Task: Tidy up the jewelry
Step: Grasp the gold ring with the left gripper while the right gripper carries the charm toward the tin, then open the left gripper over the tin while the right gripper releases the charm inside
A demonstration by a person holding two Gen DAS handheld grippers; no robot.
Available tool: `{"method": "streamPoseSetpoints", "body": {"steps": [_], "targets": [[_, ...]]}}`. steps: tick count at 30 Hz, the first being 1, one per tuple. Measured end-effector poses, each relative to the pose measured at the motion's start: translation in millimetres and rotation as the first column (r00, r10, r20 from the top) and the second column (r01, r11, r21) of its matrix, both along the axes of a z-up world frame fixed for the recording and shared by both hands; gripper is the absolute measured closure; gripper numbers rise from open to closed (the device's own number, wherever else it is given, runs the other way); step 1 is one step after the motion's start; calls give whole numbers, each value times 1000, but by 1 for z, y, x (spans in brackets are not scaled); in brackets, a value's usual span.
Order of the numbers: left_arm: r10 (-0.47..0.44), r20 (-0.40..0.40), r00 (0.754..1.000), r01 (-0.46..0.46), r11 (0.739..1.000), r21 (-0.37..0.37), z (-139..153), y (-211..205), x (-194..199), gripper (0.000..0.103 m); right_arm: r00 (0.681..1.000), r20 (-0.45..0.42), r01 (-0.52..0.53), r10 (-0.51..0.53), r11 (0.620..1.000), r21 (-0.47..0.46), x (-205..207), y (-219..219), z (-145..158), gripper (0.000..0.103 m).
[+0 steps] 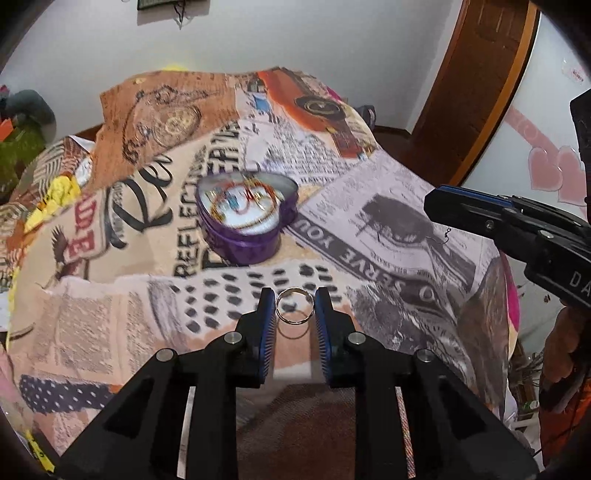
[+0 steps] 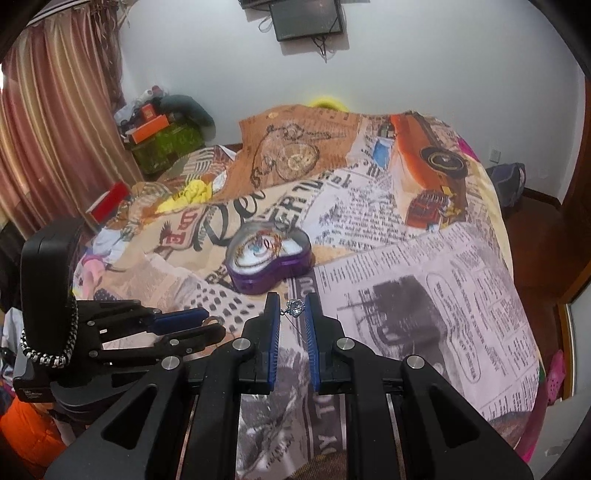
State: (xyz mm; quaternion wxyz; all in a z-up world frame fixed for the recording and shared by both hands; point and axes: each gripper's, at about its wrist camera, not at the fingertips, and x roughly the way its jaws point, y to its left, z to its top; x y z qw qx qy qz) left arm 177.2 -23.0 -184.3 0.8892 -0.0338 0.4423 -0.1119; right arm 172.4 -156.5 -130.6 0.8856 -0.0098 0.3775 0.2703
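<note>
A purple heart-shaped tin (image 1: 245, 218) lies open on the printed bedspread with red and gold bangles and other jewelry inside; it also shows in the right wrist view (image 2: 271, 258). My left gripper (image 1: 295, 308) is shut on a silver ring (image 1: 295, 305), held above the bedspread in front of the tin. My right gripper (image 2: 292, 308) is shut on a small silver earring (image 2: 294, 307) with a round sparkly charm, near the tin's front. In the left wrist view the right gripper (image 1: 437, 210) comes in from the right, with the earring's hook (image 1: 445, 236) hanging below it.
The bedspread (image 2: 406, 258) with newspaper and car prints covers the whole bed. Clutter and boxes (image 2: 155, 125) sit at the bed's far left by a curtain. A wooden door frame (image 1: 476, 85) stands at the right. A monitor (image 2: 306, 16) hangs on the far wall.
</note>
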Motion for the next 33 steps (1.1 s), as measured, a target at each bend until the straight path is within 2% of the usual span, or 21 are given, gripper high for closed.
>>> {"method": "streamPoseSetpoints", "body": {"steps": [16, 24, 33], "targets": [[59, 125, 990, -58, 998, -5, 34, 27, 22, 82, 995, 88, -45, 42, 998, 32, 25, 29, 27, 91], [75, 140, 987, -73, 997, -17, 33, 38, 43, 82, 994, 91, -59, 55, 997, 43, 43, 42, 25, 91], [68, 132, 989, -66, 998, -17, 22, 40, 64, 82, 995, 58, -78, 76, 996, 41, 67, 59, 10, 91]]}}
